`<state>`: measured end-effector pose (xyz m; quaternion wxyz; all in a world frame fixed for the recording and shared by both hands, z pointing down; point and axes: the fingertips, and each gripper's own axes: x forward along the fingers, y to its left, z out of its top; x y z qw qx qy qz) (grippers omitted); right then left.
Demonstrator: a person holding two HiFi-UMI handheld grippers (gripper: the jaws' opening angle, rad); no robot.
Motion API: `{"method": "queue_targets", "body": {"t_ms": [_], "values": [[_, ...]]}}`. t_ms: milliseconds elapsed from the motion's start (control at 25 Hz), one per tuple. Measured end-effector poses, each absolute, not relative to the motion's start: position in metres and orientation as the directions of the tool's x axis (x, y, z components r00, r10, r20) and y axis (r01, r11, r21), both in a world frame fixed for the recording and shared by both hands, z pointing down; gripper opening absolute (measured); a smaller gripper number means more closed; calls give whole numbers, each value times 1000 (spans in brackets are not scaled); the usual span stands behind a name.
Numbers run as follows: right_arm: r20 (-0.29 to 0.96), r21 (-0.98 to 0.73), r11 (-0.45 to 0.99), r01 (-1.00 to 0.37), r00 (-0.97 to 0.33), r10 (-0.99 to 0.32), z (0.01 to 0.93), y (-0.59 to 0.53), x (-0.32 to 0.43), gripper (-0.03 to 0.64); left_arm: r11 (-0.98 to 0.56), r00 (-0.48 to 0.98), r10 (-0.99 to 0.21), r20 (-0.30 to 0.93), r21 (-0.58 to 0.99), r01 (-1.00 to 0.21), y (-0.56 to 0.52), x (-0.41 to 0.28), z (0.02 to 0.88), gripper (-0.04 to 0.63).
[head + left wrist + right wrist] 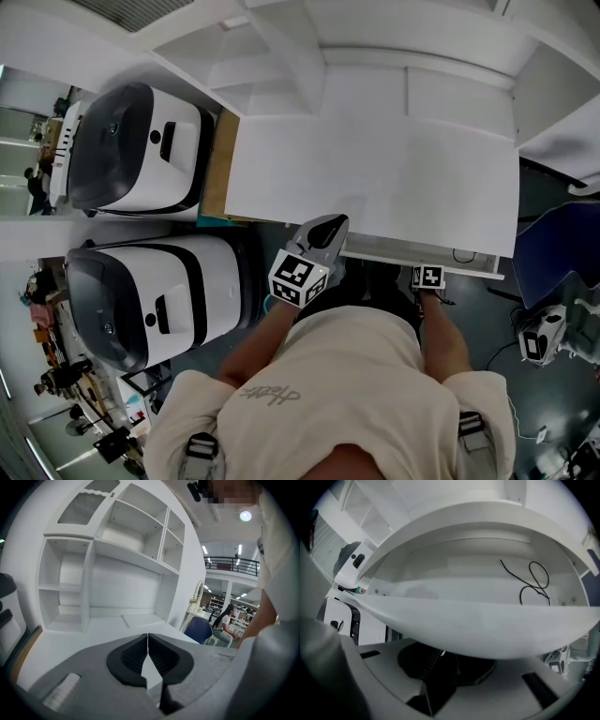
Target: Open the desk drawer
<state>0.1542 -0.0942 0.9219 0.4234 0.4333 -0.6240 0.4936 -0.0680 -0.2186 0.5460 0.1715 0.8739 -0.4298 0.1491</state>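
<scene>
Your left gripper (326, 228) was closed tight and empty, poised at the front edge of the desk (375, 169). Your right gripper (440, 654) had its jaws together, tucked under the front of the drawer (478, 620). The drawer stood slightly pulled out, with a black cable (534, 585) lying inside.

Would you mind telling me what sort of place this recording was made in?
Probably a large open indoor hall, perhaps a lab or showroom: a white desk with a shelf hutch, two bulky white-and-black machines beside it, and a railed upper gallery under ceiling lights beyond.
</scene>
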Motion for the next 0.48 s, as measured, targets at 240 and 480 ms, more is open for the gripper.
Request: {"method": "queue_targets", "body": {"t_ms": [240, 480], "values": [[960, -238, 128, -963, -254, -122, 923, -71, 156, 86, -604, 617, -677, 403, 176, -777, -209, -67, 544, 17], [966, -234, 140, -962, -247, -81, 923, -45, 152, 84, -671, 676, -616, 405, 180, -719, -195, -70, 545, 17]]}}
